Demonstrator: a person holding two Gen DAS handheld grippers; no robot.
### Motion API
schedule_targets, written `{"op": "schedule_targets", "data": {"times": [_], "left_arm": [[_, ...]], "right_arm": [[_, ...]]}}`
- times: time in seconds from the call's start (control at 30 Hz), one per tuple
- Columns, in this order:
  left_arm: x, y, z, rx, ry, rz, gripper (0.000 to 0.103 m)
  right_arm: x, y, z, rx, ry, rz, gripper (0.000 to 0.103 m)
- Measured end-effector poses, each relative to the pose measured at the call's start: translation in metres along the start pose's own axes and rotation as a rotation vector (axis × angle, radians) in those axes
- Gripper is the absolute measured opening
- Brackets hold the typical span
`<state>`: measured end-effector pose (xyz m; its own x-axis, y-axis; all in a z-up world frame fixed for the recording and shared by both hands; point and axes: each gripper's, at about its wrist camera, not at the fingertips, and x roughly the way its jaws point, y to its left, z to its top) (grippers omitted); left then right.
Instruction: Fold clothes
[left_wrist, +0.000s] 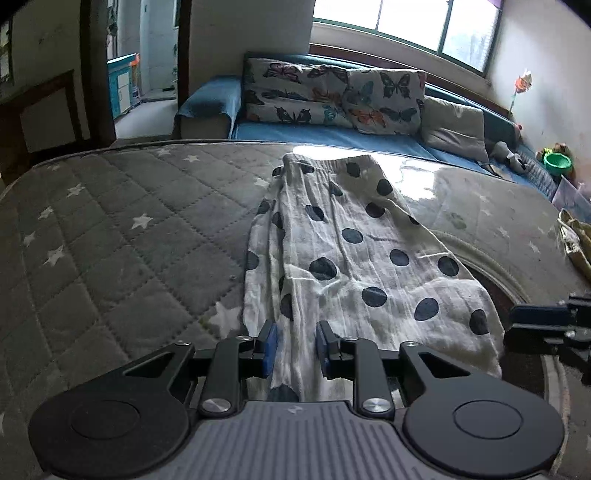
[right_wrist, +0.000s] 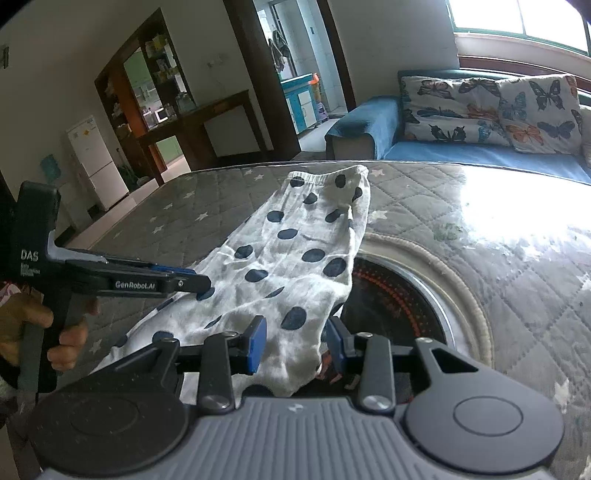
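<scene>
A white garment (left_wrist: 351, 258) with dark polka dots lies stretched out on a grey quilted cover (left_wrist: 122, 236) printed with small white stars. Its elastic waistband (left_wrist: 325, 160) is at the far end, toward the blue sofa (left_wrist: 332, 136), and the cloth runs from there to the near edge of the cover, where both grippers meet it.

The left gripper (left_wrist: 294, 349) has its blue-padded fingers (left_wrist: 270, 349) apart, with a near-end strip of the garment passing between them; the pads sit just beside the cloth on either side, not pressed together, so it reads as released rather than clenched. In the right wrist view the same gripper (right_wrist: 192, 282) reaches in from the left over the garment, with the person's hand (right_wrist: 66, 341) wrapped around its handle.

The right gripper (right_wrist: 295, 343) is also spread, its blue pads (right_wrist: 257, 343) on either side of the near corner of the garment, with cloth filling the space between them without being pinched flat.

Right of the garment, the cover has a round opening with a corded rim (right_wrist: 461, 280), showing a dark glossy disc (right_wrist: 391, 295) with reddish markings; the garment's right edge overlaps it. Butterfly-print cushions (left_wrist: 332, 94) lean on the sofa back under a bright window (left_wrist: 406, 22).
</scene>
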<state>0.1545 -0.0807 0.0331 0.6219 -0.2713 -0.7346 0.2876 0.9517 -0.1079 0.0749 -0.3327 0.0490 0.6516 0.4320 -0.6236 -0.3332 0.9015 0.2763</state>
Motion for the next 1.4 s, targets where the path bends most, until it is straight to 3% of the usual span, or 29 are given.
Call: {"op": "schedule_targets", "data": {"times": [0.03, 0.1, 0.27, 0.33, 0.57, 0.63, 0.73, 0.87, 1.0, 1.17, 1.4], "left_arm": [[0.001, -0.001, 0.0, 0.009, -0.002, 0.001, 0.01], [0.0, -0.001, -0.001, 0.022, -0.013, 0.011, 0.008], [-0.006, 0.001, 0.0, 0.032, -0.03, 0.023, 0.008], [-0.006, 0.004, 0.002, 0.027, -0.022, 0.024, 0.012], [0.005, 0.01, 0.023, -0.024, -0.03, -0.009, 0.012], [0.013, 0.008, 0.027, -0.026, -0.027, -0.006, 0.022], [0.022, 0.006, 0.032, -0.009, -0.033, 0.008, 0.023], [0.031, 0.0, 0.034, 0.051, -0.037, 0.025, 0.011], [0.029, 0.004, 0.034, 0.039, -0.053, 0.031, 0.003], [0.009, 0.013, 0.039, 0.019, -0.11, 0.015, 0.002], [0.021, 0.026, 0.031, -0.004, -0.064, 0.049, 0.002]], "right_arm": [[0.002, -0.002, 0.001, 0.001, -0.002, -0.002, 0.036], [0.004, -0.004, 0.003, 0.004, -0.003, -0.001, 0.036], [0.009, -0.008, 0.005, 0.006, -0.003, 0.002, 0.036], [0.011, -0.009, 0.004, 0.009, 0.0, 0.006, 0.036], [0.015, -0.016, 0.009, 0.022, -0.011, 0.006, 0.036], [0.017, -0.017, 0.011, 0.025, -0.013, 0.006, 0.036], [0.02, -0.018, 0.017, 0.017, -0.014, 0.005, 0.036], [0.028, -0.02, 0.025, 0.012, -0.014, -0.004, 0.036], [0.034, -0.024, 0.033, 0.014, -0.018, -0.013, 0.036], [0.036, -0.03, 0.034, 0.026, -0.022, -0.021, 0.036], [0.033, -0.036, 0.026, 0.043, -0.011, -0.003, 0.036]]}}
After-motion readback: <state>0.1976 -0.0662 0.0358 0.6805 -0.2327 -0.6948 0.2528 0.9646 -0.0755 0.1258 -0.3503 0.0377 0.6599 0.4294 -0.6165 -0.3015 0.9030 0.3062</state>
